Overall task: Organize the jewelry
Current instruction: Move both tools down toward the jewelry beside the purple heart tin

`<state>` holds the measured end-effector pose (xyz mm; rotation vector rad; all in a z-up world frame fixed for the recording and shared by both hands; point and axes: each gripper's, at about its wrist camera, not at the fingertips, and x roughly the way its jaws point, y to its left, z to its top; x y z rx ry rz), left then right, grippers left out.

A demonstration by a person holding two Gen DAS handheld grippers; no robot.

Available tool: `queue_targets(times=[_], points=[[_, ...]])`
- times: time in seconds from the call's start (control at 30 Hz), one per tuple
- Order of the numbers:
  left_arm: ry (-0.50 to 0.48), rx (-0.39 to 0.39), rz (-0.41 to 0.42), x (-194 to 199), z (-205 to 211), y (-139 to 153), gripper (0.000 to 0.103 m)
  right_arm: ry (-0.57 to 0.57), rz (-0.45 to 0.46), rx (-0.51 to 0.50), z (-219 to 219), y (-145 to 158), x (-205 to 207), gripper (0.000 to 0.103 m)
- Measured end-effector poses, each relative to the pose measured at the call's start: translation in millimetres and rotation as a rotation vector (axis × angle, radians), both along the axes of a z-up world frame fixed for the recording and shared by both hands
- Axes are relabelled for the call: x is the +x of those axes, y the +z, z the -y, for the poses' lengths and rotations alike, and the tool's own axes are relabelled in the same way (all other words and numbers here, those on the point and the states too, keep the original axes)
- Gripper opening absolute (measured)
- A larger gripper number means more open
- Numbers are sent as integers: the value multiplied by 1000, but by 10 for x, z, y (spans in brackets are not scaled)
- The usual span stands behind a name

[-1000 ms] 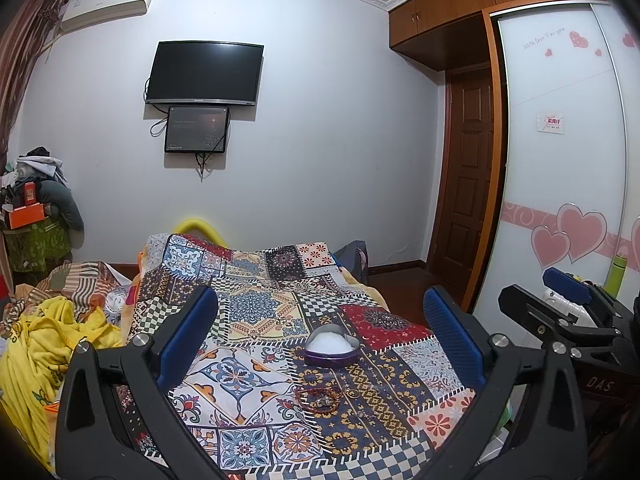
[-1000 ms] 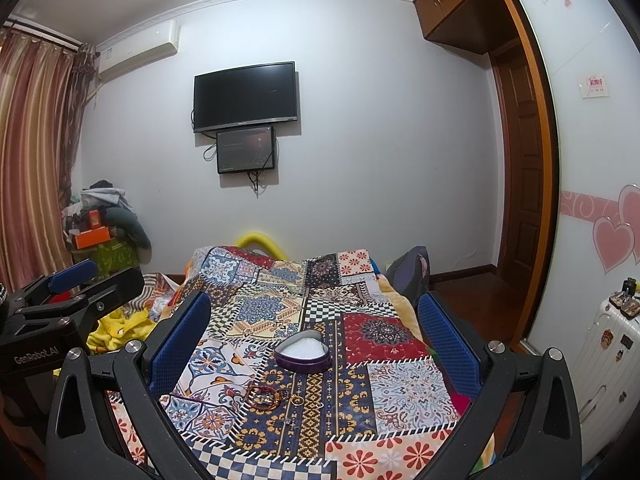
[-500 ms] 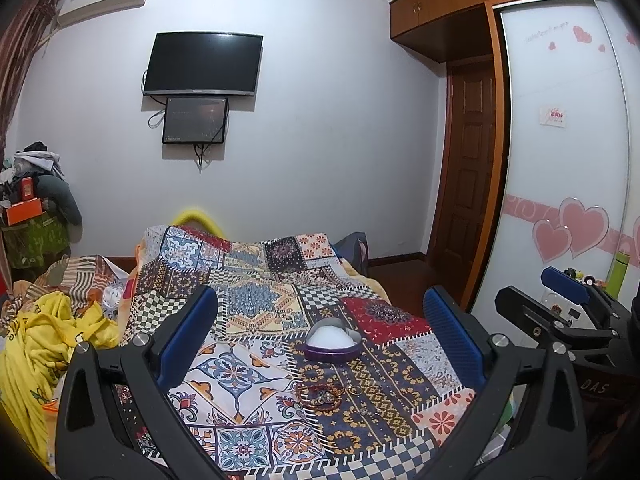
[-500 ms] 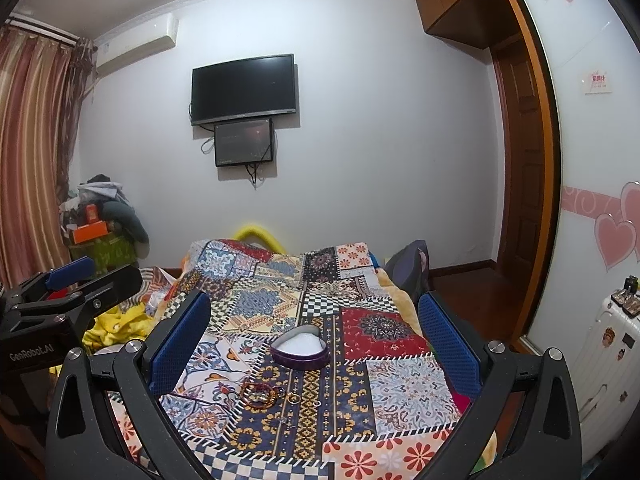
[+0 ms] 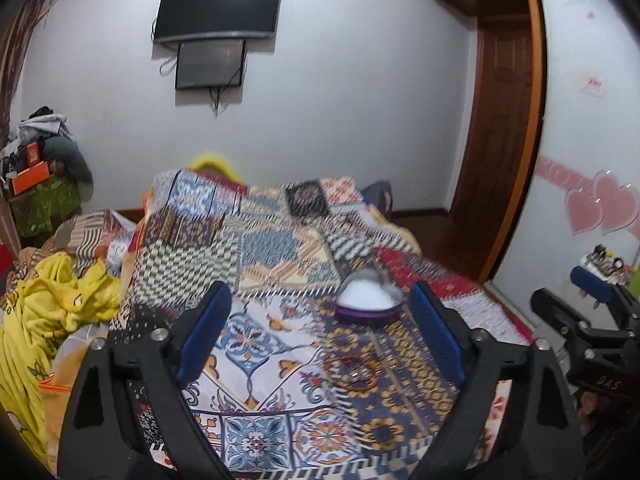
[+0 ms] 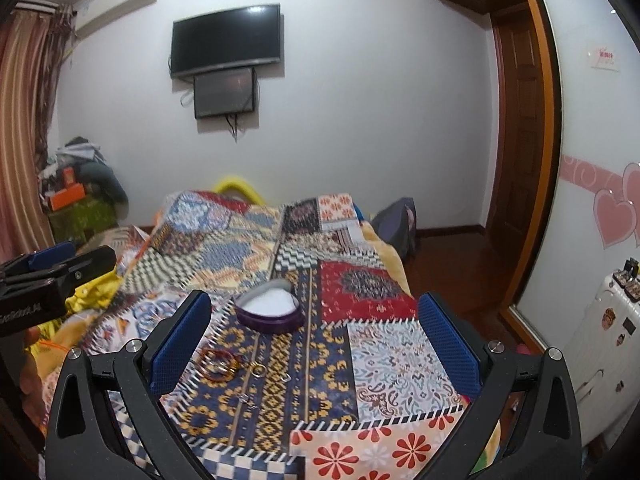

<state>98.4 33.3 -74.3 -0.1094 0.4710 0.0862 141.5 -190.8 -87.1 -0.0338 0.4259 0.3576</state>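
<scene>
A purple heart-shaped box (image 6: 269, 313) with white lining stands open on the patchwork bed cover (image 6: 384, 348); it also shows in the left wrist view (image 5: 367, 303). In front of it lie amber bangles (image 6: 217, 362), a small ring (image 6: 259, 369), another small ring (image 6: 287, 377) and a tiny silver piece (image 6: 247, 399). The bangles show blurred in the left wrist view (image 5: 354, 369). My left gripper (image 5: 320, 340) is open and empty above the cover. My right gripper (image 6: 312, 344) is open and empty, the jewelry between its jaws in view.
A yellow blanket (image 5: 48, 308) lies left of the bed. A white suitcase (image 6: 600, 360) stands to the right by the wardrobe door (image 6: 592, 140). A TV (image 6: 226, 40) hangs on the far wall. A wooden door (image 5: 504, 120) is at the back right.
Both grippers have moved forward and tilted down toward the bed; the box and the jewelry sit closer and larger in view. Both stay open.
</scene>
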Motion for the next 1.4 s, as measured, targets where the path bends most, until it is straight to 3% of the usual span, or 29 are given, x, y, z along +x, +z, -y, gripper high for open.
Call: queue_targets(times=[0.17, 0.3, 0.5, 0.7, 0.97, 1.1, 1.4], points=[[-10, -25, -114, 279, -135, -328, 72, 21, -94, -44, -13, -243, 183, 76], [-42, -72, -223, 489, -250, -608, 54, 42, -162, -63, -11, -435, 304, 61], [-110, -133, -348, 688, -279, -960, 36, 83, -242, -88, -50, -683, 429, 48], [-165, -120, -405, 808, -176, -1129, 29, 135, -318, -87, -81, -870, 534, 46], [-169, -126, -450, 961, -186, -1308, 27, 194, -356, -103, -210, -997, 600, 45], [-186, -133, -468, 1024, -178, -1370, 26, 227, -377, -117, -298, -1060, 652, 32], [-213, -103, -494, 1094, -108, -1475, 9, 251, -368, -157, -430, -1140, 677, 21]])
